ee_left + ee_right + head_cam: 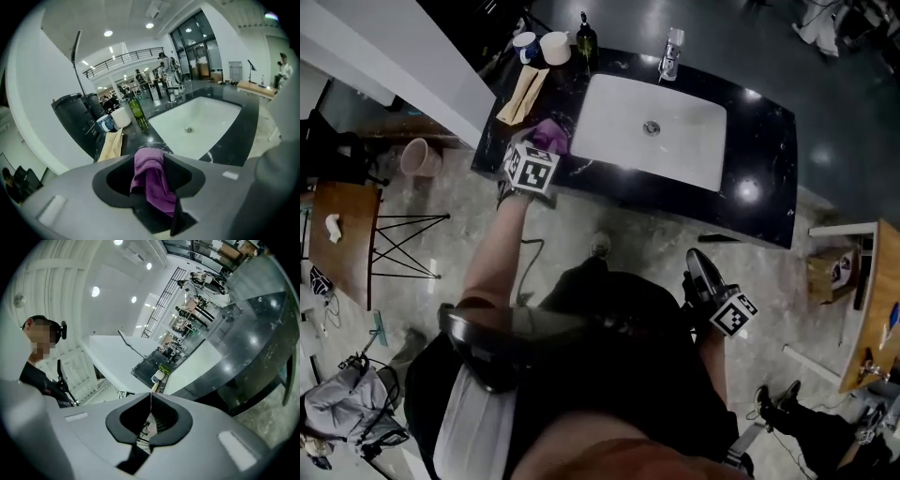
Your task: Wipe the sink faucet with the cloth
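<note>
The purple cloth (549, 134) lies bunched on the black counter (759, 178), at the left edge of the white sink (623, 122). My left gripper (534, 156) is right over it. In the left gripper view the cloth (152, 180) drapes through the gap of the left gripper (149, 157), whose jaws stand wide and open. The chrome faucet (670, 56) stands at the sink's far rim, and also shows small as the faucet (172, 95). My right gripper (701, 267) hangs low by the person's hip, away from the counter. Seen from its own camera, the right gripper (150, 397) is shut and empty.
A green bottle (586, 42), a white cup (555, 47) and a blue mug (525, 44) stand at the counter's far left corner, with a folded tan towel (523, 94) beside them. A pink bin (420, 157) and a wooden table (342, 234) stand left; a wooden bench (867, 309) stands right.
</note>
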{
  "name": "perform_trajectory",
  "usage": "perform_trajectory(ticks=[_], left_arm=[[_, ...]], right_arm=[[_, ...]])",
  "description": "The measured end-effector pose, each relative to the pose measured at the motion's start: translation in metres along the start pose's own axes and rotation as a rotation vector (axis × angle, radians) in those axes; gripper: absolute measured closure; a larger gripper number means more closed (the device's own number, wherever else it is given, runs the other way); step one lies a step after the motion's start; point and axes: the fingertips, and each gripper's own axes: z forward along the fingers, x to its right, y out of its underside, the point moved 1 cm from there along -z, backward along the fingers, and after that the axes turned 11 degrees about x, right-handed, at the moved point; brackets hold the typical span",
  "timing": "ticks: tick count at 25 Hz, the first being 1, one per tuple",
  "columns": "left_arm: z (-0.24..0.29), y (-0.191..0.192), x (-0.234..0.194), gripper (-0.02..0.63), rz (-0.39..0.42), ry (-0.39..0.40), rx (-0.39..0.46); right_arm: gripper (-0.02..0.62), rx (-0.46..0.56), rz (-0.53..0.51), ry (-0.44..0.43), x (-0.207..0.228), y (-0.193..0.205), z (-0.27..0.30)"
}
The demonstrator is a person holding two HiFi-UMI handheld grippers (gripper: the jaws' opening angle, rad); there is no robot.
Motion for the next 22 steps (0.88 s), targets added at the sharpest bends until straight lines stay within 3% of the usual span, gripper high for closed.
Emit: perform_trajectory(ticks=[3, 5, 13, 18, 22], left_arm=[[0.029, 0.012, -0.006, 0.431, 0.048, 0.039, -0.056], [0.041, 0.019, -0.004, 0.481, 0.054, 0.082, -0.082], [0.047, 0.021, -0.006, 0.555, -0.113, 0.251, -0.122], [0.025, -0.019, -0.024, 0.56, -0.342, 0.341, 0.035], [-0.004, -0.083, -0.016, 0.56, -0.481, 0.538, 0.219]], right_arm=[[0.575, -0.012, -0.02, 0.008, 0.006, -0.005, 0.038], [0.575, -0.017, -0.003, 0.019, 0.011, -0.007, 0.059], [0.58, -0.061, 0.031, 0.016, 0.021, -0.002, 0.128], [0.581, -0.054, 0.032, 0.0, 0.019, -0.001, 0.154], [0.581, -0.053, 0.041, -0.007, 0.016, 0.004, 0.162]])
